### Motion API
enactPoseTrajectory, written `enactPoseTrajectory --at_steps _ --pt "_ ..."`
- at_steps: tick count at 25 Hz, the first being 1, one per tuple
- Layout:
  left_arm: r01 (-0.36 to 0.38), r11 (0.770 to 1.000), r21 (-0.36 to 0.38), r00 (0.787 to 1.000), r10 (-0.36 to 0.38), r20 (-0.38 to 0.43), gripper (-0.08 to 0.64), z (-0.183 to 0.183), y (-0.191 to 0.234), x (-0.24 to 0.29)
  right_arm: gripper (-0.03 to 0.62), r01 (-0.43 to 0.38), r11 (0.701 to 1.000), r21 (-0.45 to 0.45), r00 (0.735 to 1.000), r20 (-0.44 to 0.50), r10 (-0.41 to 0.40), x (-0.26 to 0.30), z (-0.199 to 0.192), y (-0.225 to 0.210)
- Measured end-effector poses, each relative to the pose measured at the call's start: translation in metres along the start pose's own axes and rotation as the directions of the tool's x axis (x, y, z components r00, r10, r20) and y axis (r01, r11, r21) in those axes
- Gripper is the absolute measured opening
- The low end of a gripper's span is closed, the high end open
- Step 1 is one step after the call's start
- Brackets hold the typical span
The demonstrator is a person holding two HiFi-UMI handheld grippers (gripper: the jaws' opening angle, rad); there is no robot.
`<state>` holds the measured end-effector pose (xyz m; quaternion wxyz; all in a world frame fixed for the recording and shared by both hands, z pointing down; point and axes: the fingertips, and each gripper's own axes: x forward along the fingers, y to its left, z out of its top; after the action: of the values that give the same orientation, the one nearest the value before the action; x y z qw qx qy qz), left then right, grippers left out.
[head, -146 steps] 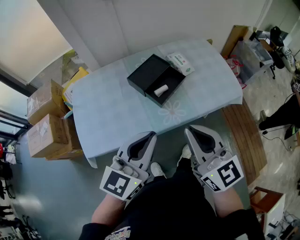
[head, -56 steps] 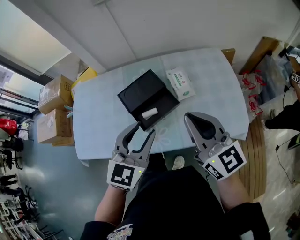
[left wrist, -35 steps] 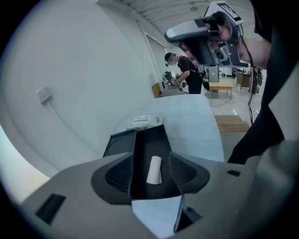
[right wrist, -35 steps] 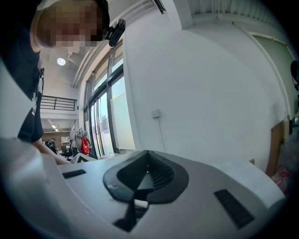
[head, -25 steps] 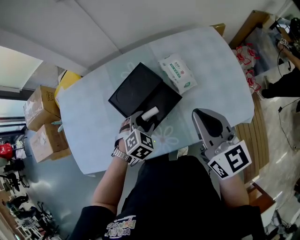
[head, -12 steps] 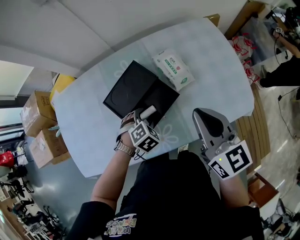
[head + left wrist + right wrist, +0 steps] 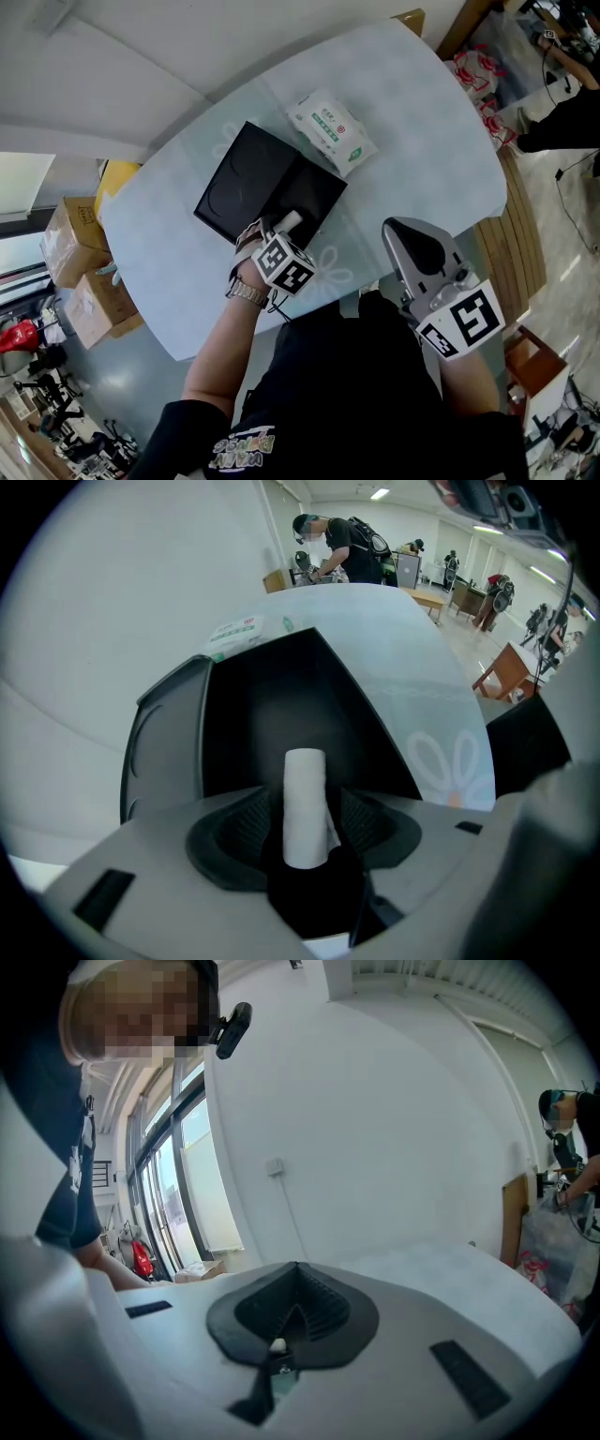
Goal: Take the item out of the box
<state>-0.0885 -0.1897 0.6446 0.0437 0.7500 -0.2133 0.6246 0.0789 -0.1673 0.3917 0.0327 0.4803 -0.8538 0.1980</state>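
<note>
Reaching into the black box (image 7: 319,192) on the counter (image 7: 422,122), the left gripper (image 7: 305,829) has its jaws closed on the white roll (image 7: 304,789), low inside the box. The right gripper (image 7: 294,1313) hangs closed and empty. The smooth, round roll could slip out if the lift tilts it.

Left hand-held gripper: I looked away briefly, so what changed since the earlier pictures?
The left hand-held gripper reached forward into the black box and closed on the white roll. The right hand-held gripper stayed shut, off the table; box and wipes pack kept their arrangement.
</note>
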Motion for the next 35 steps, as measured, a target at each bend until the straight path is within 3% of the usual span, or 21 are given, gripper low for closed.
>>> enactPoseTrajectory --at_steps 9,15,19,35 --pt "0.033 0.999 0.007 0.999 -0.033 -0.034 0.229 -0.001 -0.002 0.007 0.009 0.033 0.999 0.037 0.999 -0.003 -0.033 -0.009 -0.011 -0.011" --pt "0.070 0.997 -0.013 0.997 -0.071 -0.033 0.140 -0.002 -0.012 0.008 0.009 0.033 0.998 0.045 0.999 0.001 -0.033 -0.010 -0.013 -0.010" --pt "0.070 0.997 -0.025 0.997 -0.071 -0.028 0.137 -0.002 -0.013 0.009 0.009 0.028 0.999 0.041 1.000 0.004 -0.028 -0.012 -0.012 -0.008" --pt "-0.025 0.998 -0.066 1.000 0.026 0.014 0.132 -0.001 -0.013 -0.004 0.009 0.003 1.000 0.004 1.000 0.016 -0.003 -0.031 -0.005 0.002"
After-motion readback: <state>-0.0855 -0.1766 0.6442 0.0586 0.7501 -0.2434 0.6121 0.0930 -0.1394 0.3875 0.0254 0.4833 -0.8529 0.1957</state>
